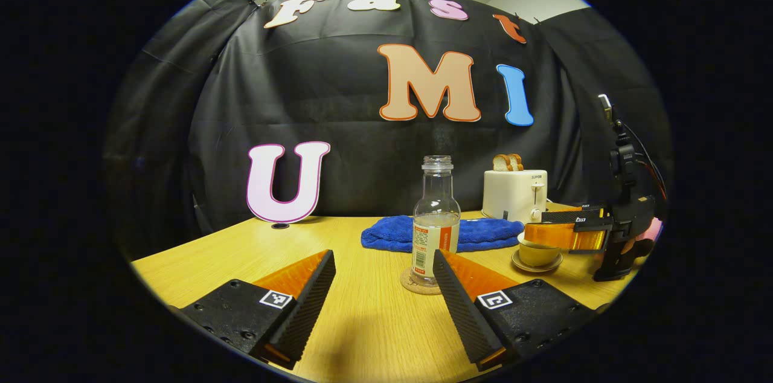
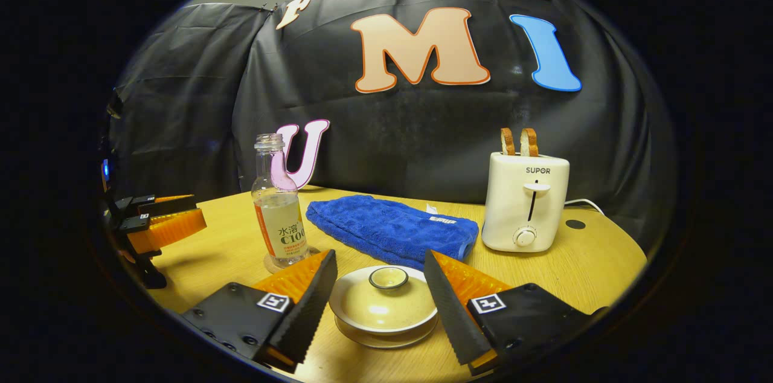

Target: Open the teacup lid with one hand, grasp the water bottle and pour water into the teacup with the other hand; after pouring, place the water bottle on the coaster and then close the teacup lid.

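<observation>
**Bottle on coaster, lid on cup: end stage or start, not determinable**

Wooden table [image 2: 604, 262] inside a black-cloth booth carries all items. The water bottle [image 2: 276, 208] stands upright on a round coaster [image 1: 416, 284], cap off, with a little liquid in its lower part. The teacup [image 2: 384, 304] sits on its saucer near the front edge, and its lid [image 2: 388, 278] rests on top, seated level.

Left gripper [image 1: 384, 286]: jaws spread, nothing between them, aimed at the bottle but apart from it. Right gripper [image 2: 379, 298]: jaws spread, one on each side of the teacup, neither touching it.

Assessment: bottle on coaster and lid in place match the finished layout, and equally the layout before work begins. Whether water is in the cup cannot be told with the lid on.

Off-task items: a blue towel [image 2: 392, 229] lies behind the cup; a white toaster [image 2: 527, 202] with two bread slices stands to its right.

Writing: the toaster front reads "SUPOR". The bottle carries a label, which is left unread.
</observation>
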`<state>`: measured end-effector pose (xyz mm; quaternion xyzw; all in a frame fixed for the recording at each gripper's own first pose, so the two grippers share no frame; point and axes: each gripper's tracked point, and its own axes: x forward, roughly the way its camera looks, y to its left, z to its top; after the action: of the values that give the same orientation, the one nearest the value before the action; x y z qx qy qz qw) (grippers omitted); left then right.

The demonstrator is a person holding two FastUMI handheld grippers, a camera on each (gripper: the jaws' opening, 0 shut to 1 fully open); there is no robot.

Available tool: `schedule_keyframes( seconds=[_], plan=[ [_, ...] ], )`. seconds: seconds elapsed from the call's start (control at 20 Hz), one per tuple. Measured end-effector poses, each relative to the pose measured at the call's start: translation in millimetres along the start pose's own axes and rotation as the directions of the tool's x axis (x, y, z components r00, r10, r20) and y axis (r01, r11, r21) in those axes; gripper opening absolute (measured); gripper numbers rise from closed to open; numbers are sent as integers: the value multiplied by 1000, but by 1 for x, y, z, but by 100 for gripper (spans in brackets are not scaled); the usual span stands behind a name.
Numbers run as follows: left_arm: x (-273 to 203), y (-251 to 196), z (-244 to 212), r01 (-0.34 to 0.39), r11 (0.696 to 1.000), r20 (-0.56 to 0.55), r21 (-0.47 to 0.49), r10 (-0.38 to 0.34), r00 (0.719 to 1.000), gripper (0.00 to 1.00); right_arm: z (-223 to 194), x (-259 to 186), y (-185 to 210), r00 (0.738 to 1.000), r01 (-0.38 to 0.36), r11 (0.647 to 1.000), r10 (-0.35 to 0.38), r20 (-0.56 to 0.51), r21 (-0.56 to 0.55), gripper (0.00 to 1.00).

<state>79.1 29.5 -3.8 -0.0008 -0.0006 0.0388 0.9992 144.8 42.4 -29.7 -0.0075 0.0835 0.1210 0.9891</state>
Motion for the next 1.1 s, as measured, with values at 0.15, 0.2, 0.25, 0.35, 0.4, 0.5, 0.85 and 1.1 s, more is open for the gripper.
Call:
schedule_keyframes(
  seconds=[0.15, 0.2, 0.25, 0.35, 0.4, 0.5, 0.85, 1.1],
  plan=[
    [0, 0, 1, 0, 1000, 0, 0, 0, 1000, 94, 6, -7, -2, 999, 19, 1000, -19, 40, 0, 93],
    [0, 0, 0, 0, 1000, 0, -1, 0, 1000, 95, 8, -12, -3, 998, 24, 1000, -24, 56, 6, 96],
    [0, 0, 0, 0, 1000, 0, -1, 0, 1000, 95, 10, -16, -3, 997, 28, 1000, -28, 75, 10, 96],
    [0, 0, 0, 0, 1000, -1, -1, 0, 1000, 95, 15, -30, -3, 992, 35, 999, -36, 118, 10, 92],
    [0, 0, 0, 0, 1000, 0, -1, 0, 1000, 95, 18, -37, -2, 990, 38, 999, -39, 139, 11, 92],
    [0, -1, 1, 0, 1000, -1, -1, 0, 1000, 95, 16, -49, -4, 987, 51, 999, -52, 153, 11, 92],
    [-1, 1, 1, -4, 1000, -1, -1, 4, 1000, 95, 12, -97, -20, 975, 152, 988, -154, 162, 23, 96],
    [-5, 14, 0, -76, 997, -3, 3, 76, 997, 95, 11, -125, -59, 921, 351, 935, -354, 164, 49, 92]
  ],
)
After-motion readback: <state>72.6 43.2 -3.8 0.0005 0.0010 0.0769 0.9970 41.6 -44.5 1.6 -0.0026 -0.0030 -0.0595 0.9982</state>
